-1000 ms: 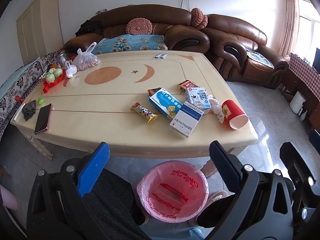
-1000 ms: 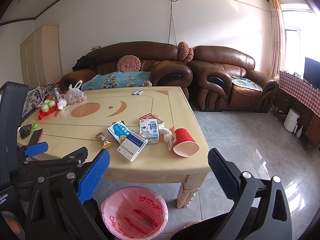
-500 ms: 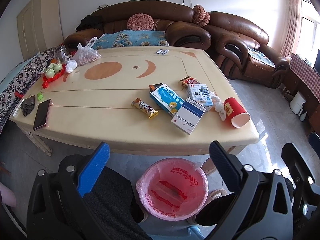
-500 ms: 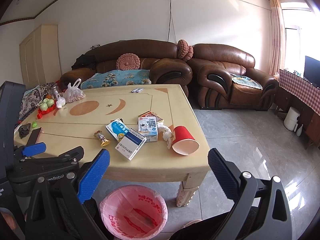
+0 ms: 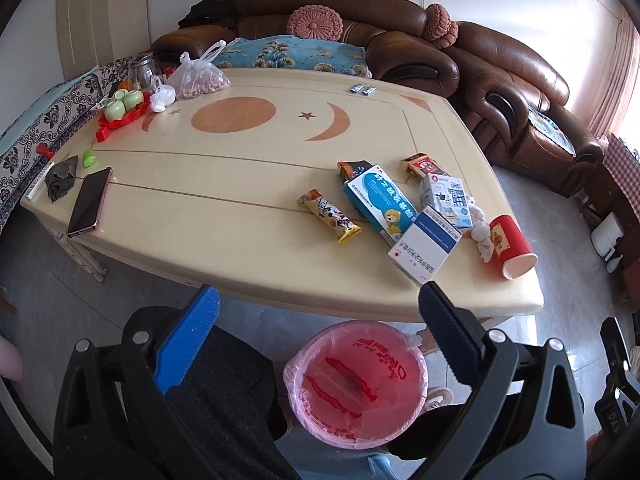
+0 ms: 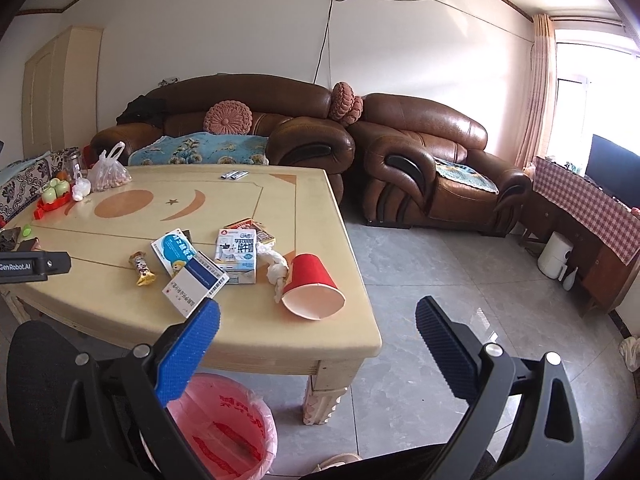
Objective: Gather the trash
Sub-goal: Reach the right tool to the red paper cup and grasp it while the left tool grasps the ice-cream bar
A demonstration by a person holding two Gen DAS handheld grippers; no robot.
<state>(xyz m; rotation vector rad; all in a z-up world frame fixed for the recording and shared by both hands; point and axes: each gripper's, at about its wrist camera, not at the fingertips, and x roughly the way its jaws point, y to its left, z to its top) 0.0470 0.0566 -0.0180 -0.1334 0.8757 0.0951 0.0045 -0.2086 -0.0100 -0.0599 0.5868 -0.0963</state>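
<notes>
A pink-lined trash bin (image 5: pixel 356 384) (image 6: pixel 224 428) stands on the floor at the table's near edge. On the table's right half lie a red paper cup (image 5: pixel 510 246) (image 6: pixel 312 288) on its side, crumpled tissue (image 5: pixel 482 238) (image 6: pixel 276 268), a white-and-blue box (image 5: pixel 426 248) (image 6: pixel 196 282), a blue box (image 5: pixel 380 202) (image 6: pixel 174 252), a milk carton (image 5: pixel 446 198) (image 6: pixel 236 254) and a snack wrapper (image 5: pixel 330 220) (image 6: pixel 141 270). My left gripper (image 5: pixel 316 332) hangs open above the bin, short of the table. Also open and holding nothing, my right gripper (image 6: pixel 316 340) hovers near the table's right corner.
The cream table (image 5: pixel 224 200) also carries a phone (image 5: pixel 88 202), a dark cloth (image 5: pixel 60 178), a red tray with green cups (image 5: pixel 122 108) and a plastic bag (image 5: pixel 198 78). Brown sofas (image 6: pixel 424 160) stand behind. A person's dark-clad legs (image 5: pixel 224 400) sit beside the bin.
Both grippers have moved forward toward the table and tilted down a little; the trash looks larger and nearer. Nothing was picked up; both stay open.
</notes>
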